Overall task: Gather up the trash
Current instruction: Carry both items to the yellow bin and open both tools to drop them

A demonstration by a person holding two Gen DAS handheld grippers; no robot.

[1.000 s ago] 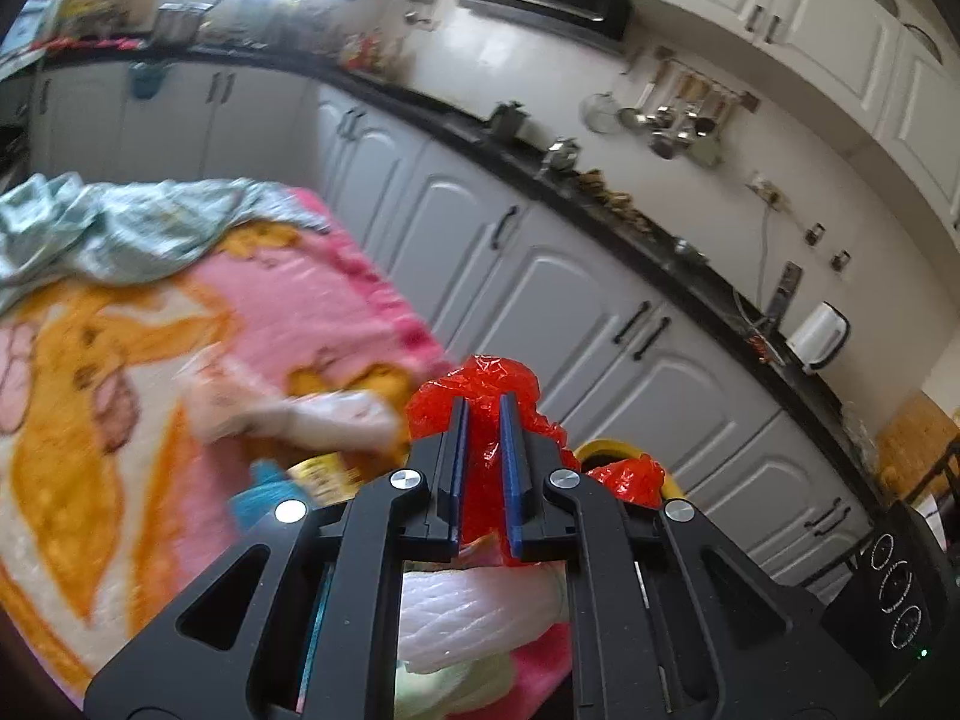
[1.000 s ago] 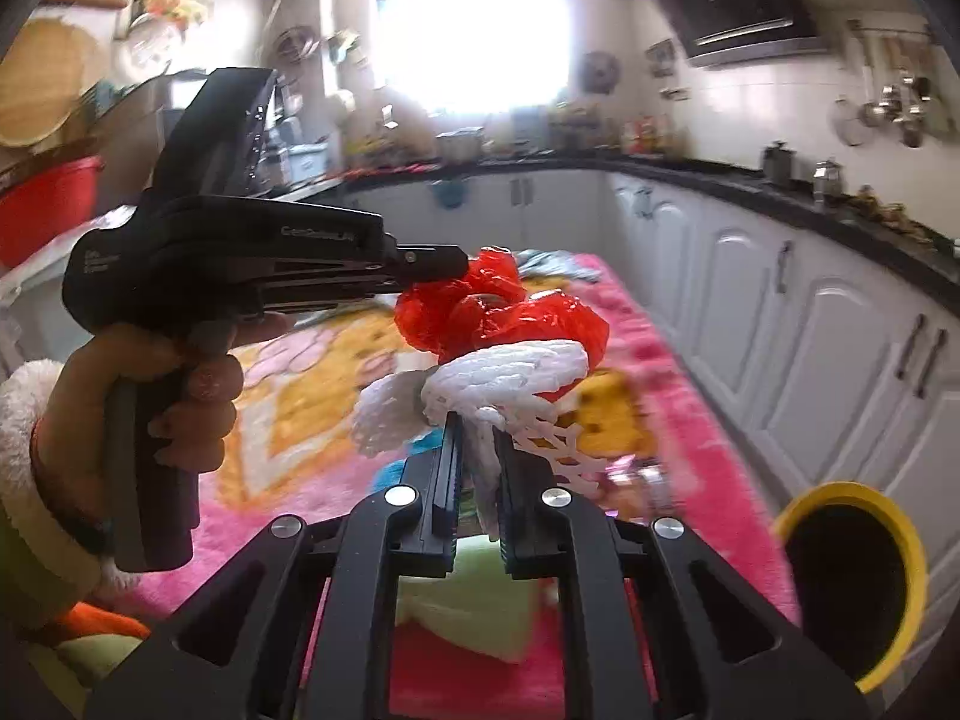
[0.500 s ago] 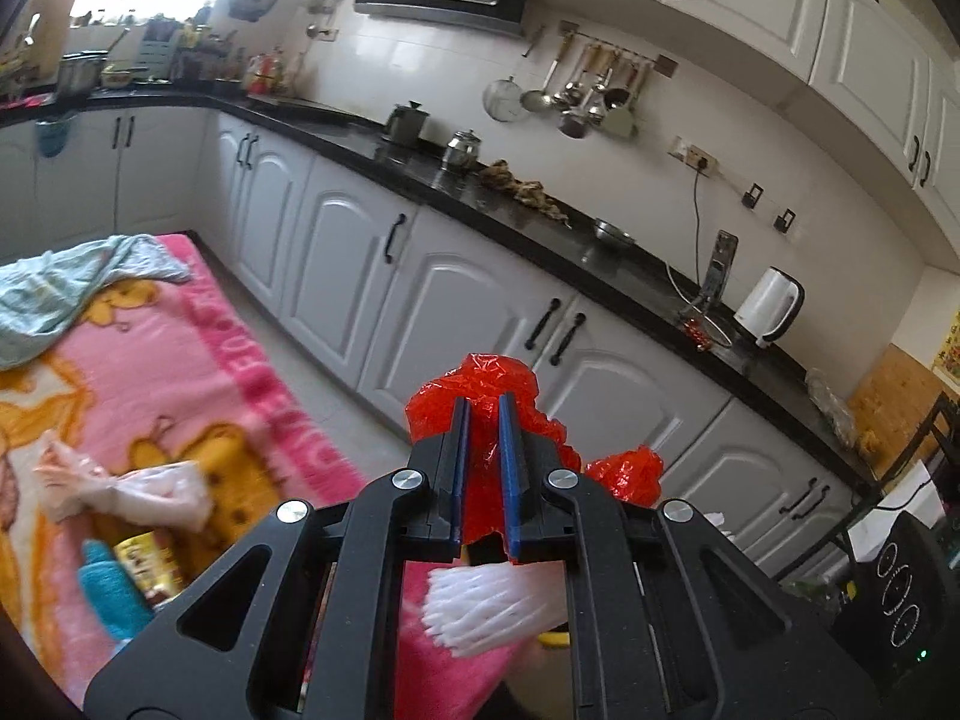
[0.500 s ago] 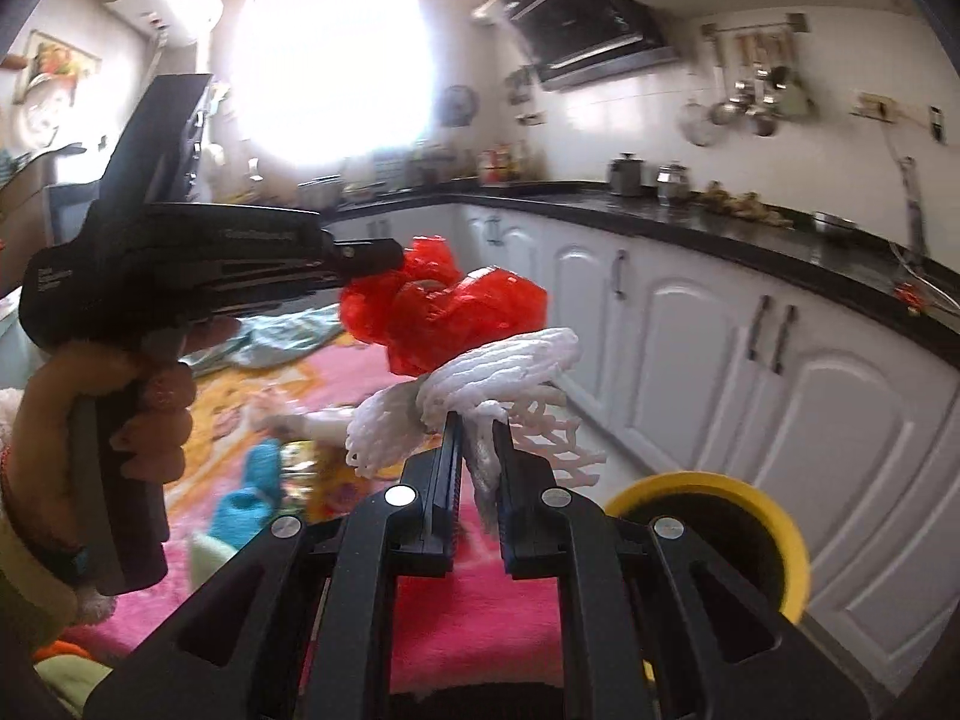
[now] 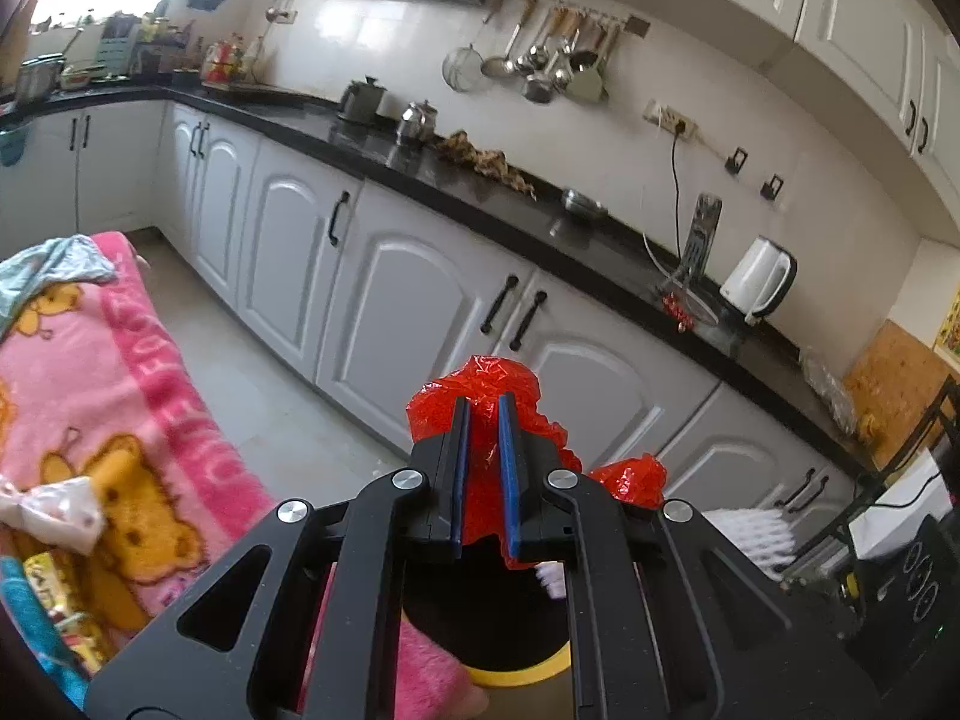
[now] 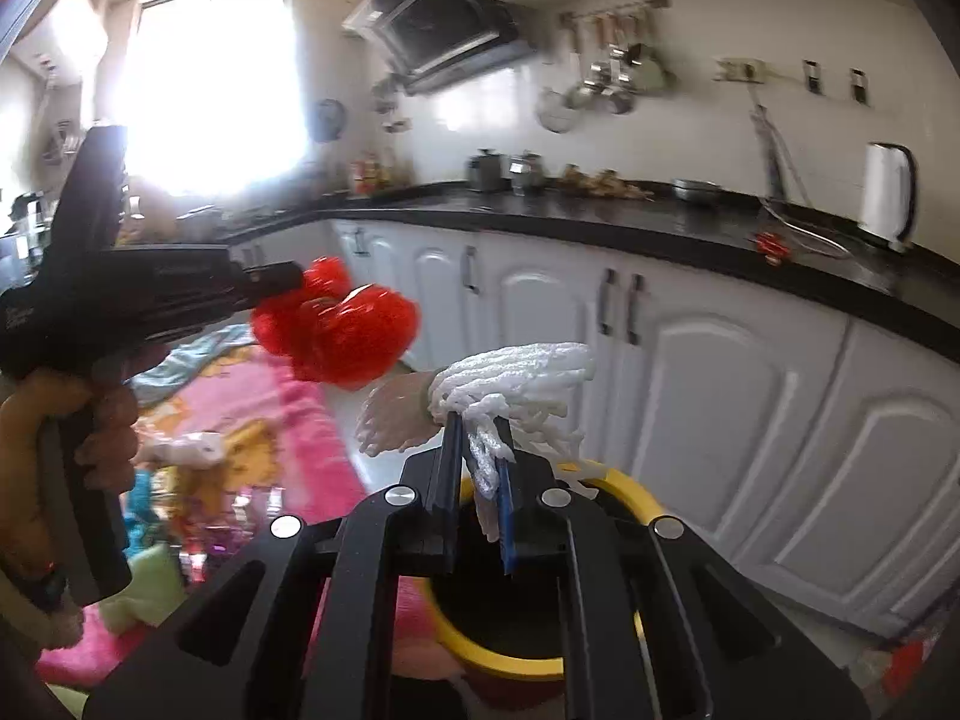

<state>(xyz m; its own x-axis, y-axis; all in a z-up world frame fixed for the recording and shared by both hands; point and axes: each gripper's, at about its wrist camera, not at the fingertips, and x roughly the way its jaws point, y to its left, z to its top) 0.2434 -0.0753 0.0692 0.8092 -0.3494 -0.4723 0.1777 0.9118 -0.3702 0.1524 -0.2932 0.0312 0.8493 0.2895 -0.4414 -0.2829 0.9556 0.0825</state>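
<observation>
My left gripper (image 5: 480, 405) is shut on a crumpled red plastic bag (image 5: 480, 384), which bulges above and to the right of the jaws. In the right wrist view that same left gripper (image 6: 297, 276) comes in from the left, held by a hand, with the red plastic bag (image 6: 336, 324) at its tip. My right gripper (image 6: 477, 429) is shut on a white foam fruit net (image 6: 516, 378) that fans out over the jaws. Below both hangs a yellow-rimmed trash bin (image 6: 624, 489) with a dark inside; its rim (image 5: 516, 672) also shows under the left gripper.
A pink cartoon blanket (image 5: 90, 372) covers the floor at left, with a clear glove (image 5: 48, 510), a yellow wrapper (image 5: 54, 600) and other litter on it. White cabinets (image 5: 408, 300) under a black counter (image 5: 420, 174) run straight ahead. A kettle (image 5: 759, 282) stands on it.
Both grippers have swung right, off the blanket and over toward the yellow bin by the cabinets, each still carrying its piece of trash. The bin now lies directly below them.
</observation>
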